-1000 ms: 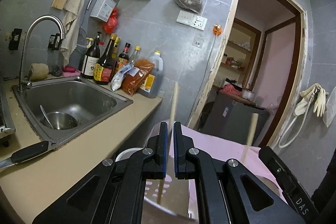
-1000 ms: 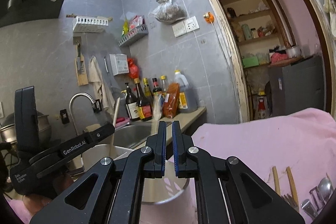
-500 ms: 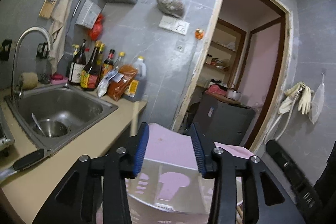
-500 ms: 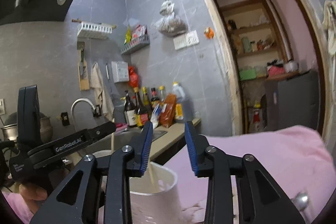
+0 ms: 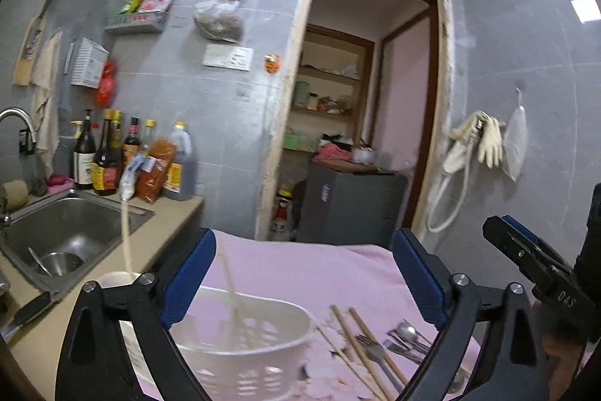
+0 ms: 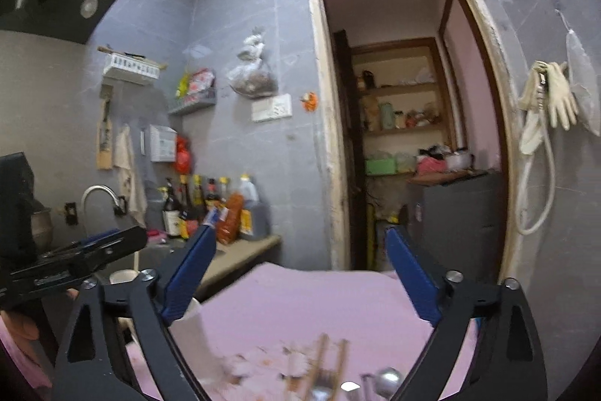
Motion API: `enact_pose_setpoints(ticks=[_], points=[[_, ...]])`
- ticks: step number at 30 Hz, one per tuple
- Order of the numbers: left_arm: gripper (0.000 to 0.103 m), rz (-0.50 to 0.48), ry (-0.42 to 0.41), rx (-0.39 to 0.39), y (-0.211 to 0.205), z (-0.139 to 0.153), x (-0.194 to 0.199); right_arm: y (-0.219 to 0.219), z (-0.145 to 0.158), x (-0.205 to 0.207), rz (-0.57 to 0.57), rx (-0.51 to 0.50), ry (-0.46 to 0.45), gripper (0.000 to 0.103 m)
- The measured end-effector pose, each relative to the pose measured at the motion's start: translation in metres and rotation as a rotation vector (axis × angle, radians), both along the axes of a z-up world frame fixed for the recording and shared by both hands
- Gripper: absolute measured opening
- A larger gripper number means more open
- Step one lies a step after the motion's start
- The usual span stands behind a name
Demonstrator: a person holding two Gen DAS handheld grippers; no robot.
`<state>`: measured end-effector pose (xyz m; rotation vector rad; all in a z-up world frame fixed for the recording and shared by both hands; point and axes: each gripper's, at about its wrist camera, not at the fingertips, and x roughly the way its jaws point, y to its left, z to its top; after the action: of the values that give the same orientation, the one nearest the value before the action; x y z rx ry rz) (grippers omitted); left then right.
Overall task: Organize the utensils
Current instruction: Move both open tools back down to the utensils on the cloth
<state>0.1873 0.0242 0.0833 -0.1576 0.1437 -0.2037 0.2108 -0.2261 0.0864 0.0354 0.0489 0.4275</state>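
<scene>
While both the left gripper and the right gripper stand spread wide and empty, the remaining utensils lie loose on the pink cloth: wooden chopsticks beside a metal fork and spoon, just right of the white basket, where one chopstick leans. Chopsticks are judged light, stiff and thin, best pinched mid-shaft across their length; the smooth metal pieces look slippery and likely suit a grasp at the flat handle.
</scene>
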Motion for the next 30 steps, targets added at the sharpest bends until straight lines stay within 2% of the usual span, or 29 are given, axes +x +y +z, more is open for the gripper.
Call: enact_pose_setpoints(ticks=[1, 8, 15, 18, 19, 24, 26, 30], points=[[0.094, -0.008, 0.012, 0.006, -0.006, -0.001, 0.002, -0.007, -0.001, 0.001, -0.008, -0.008, 0.012, 0.103], [0.094, -0.051, 0.098, 0.070, -0.043, -0.018, 0.013, -0.039, -0.018, 0.012, -0.062, -0.073, 0.109, 0.103], [0.094, -0.091, 0.234, 0.147, -0.076, -0.050, 0.027, -0.060, -0.055, 0.043, -0.084, -0.122, 0.316, 0.102], [0.094, -0.112, 0.277, 0.197, -0.092, -0.063, 0.031, -0.065, -0.070, 0.057, -0.084, -0.143, 0.405, 0.093], [0.094, -0.121, 0.298, 0.213, -0.098, -0.068, 0.034, -0.067, -0.076, 0.062, -0.084, -0.154, 0.440, 0.086], [0.093, -0.144, 0.359, 0.251, -0.116, -0.086, 0.042, -0.072, -0.094, 0.071, -0.070, -0.183, 0.530, 0.074], [0.087, -0.152, 0.394, 0.266, -0.122, -0.093, 0.048, -0.073, -0.101, 0.074, -0.064, -0.201, 0.556, 0.063], [0.058, -0.150, 0.506, 0.282, -0.130, -0.110, 0.067, -0.073, -0.110, 0.082, -0.041, -0.212, 0.614, 0.053]])
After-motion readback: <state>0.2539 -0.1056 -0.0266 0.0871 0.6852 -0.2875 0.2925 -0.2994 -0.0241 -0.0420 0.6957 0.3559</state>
